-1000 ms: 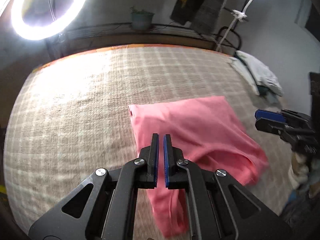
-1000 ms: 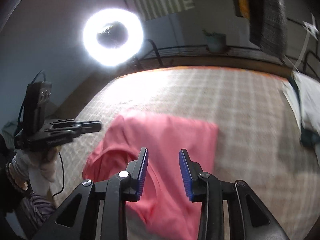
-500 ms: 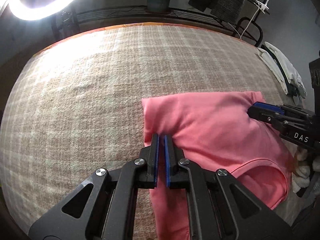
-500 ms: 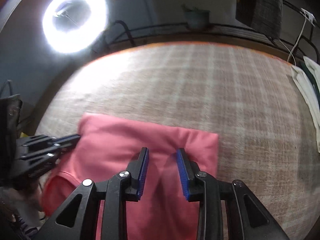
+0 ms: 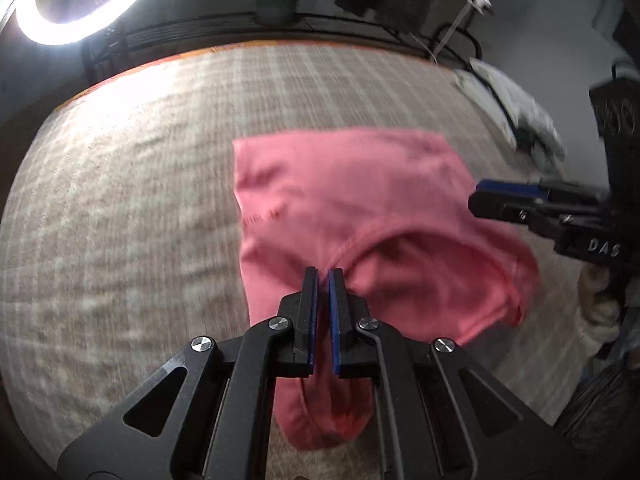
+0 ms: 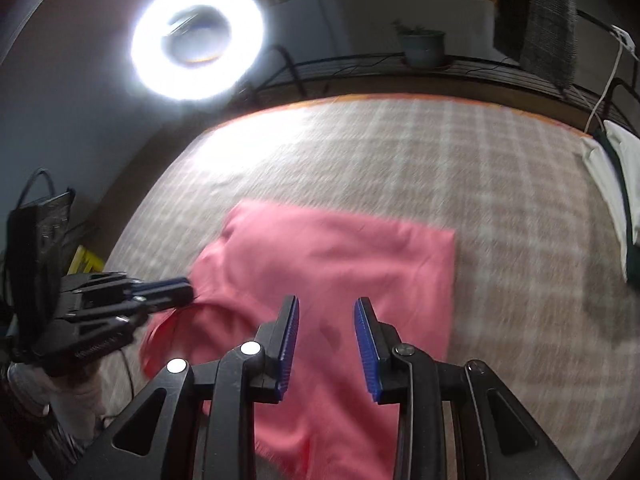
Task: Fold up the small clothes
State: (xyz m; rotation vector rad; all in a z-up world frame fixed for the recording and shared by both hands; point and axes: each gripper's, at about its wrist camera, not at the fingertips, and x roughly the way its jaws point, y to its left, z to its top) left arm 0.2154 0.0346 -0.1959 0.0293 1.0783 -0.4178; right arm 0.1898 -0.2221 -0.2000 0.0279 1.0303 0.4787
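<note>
A pink garment [image 5: 360, 184] lies partly spread on the plaid-covered surface [image 5: 120, 200], its far edge flat and its near part raised in a fold. My left gripper [image 5: 323, 274] is shut on the stitched hem at the near side. From the right wrist view it [image 6: 188, 290] pinches the garment's [image 6: 340, 256] left edge. My right gripper [image 6: 326, 302] hovers over the near half of the garment. Its jaws are opening, and the cloth shows below the gap, untouched by the pads. In the left wrist view its tips [image 5: 478, 196] sit at the garment's right edge.
A pile of white clothes [image 5: 520, 120] lies at the surface's right edge [image 6: 616, 184]. Behind the far edge stand a ring light [image 6: 196, 40], a potted plant [image 6: 424, 46] on a dark rack, and hanging clothes [image 6: 536, 20].
Both grippers have come down towards the surface. The pink garment has gone from hanging and bunched to lying flatter. The right gripper has come in close to its right edge.
</note>
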